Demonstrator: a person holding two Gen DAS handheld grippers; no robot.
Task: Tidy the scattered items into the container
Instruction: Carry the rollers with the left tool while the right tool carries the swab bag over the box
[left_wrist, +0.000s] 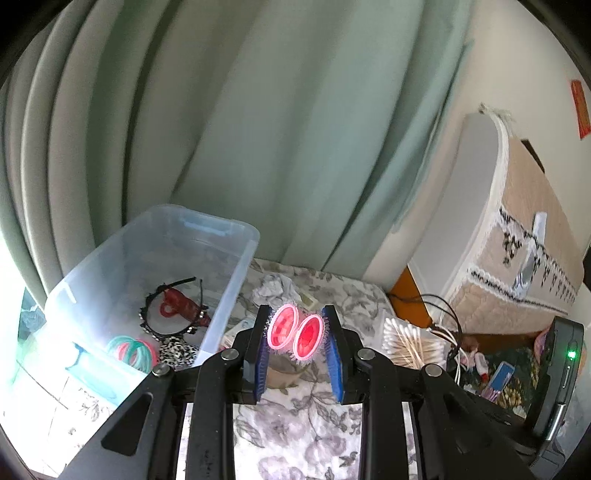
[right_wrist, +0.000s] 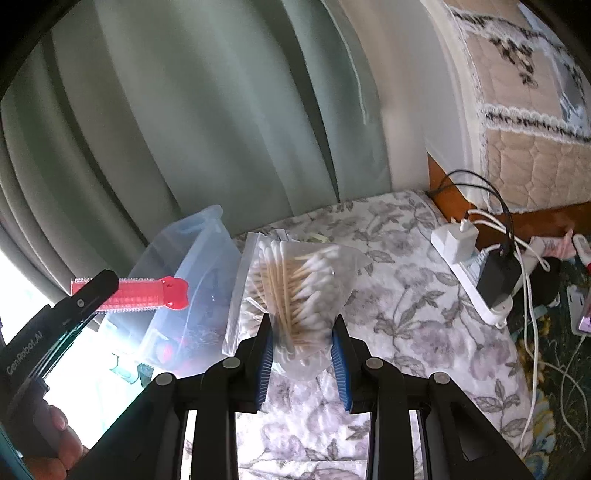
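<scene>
Power strip (right_wrist: 484, 291) nr curtain (right_wrist: 184, 110)

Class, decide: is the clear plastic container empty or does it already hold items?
Holding items: the clear container has a black headband and green-pink rings inside.

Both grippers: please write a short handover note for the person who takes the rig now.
Left gripper: shut on the red hair rollers, lifted beside the clear bin.
Right gripper: shut on the bag of cotton swabs, lifted above the floral cloth.
Done: headband, bangles and other small items lie in the bin.
Left: drop both held items in.
</scene>
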